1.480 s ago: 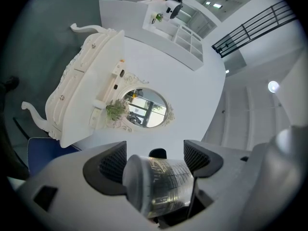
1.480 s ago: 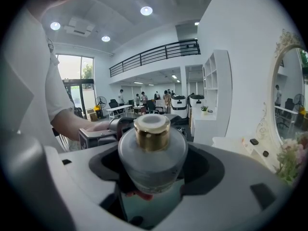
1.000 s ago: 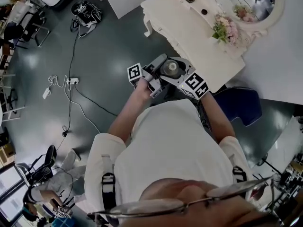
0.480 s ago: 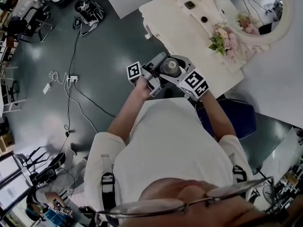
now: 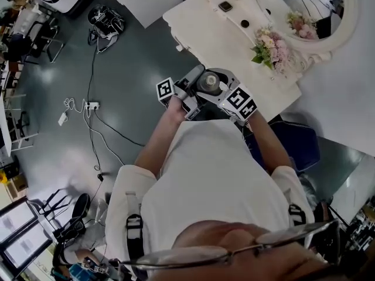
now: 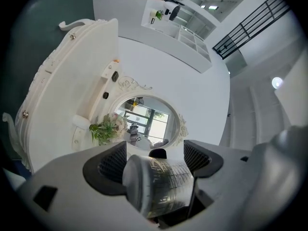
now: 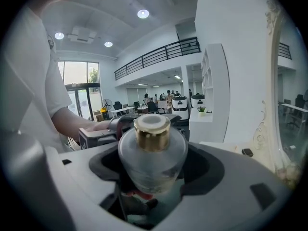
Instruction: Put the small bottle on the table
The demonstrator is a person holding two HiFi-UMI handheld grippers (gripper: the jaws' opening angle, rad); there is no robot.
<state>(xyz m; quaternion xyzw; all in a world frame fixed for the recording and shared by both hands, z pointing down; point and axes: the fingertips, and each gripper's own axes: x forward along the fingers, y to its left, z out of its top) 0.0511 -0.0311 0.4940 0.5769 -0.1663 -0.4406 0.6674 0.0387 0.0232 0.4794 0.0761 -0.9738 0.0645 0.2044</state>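
Fingers (image 7: 208,170) of the right gripper (image 7: 154,174) and left gripper (image 6: 155,170) both clamp the small bottle (image 7: 153,150), upright; the desk (image 5: 222,45) lies just ahead, equally near both.

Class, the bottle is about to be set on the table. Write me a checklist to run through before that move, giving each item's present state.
1. Jaws of left gripper shut on bottle: ok.
2. Jaws of right gripper shut on it too: ok.
3. Gold cap on: ok.
4. Bare patch of table near the front edge: ok.
5. Flowers stand clear of that patch, back by the mirror: ok.
6. Bottle above the tabletop rather than short of its edge: cannot tell.
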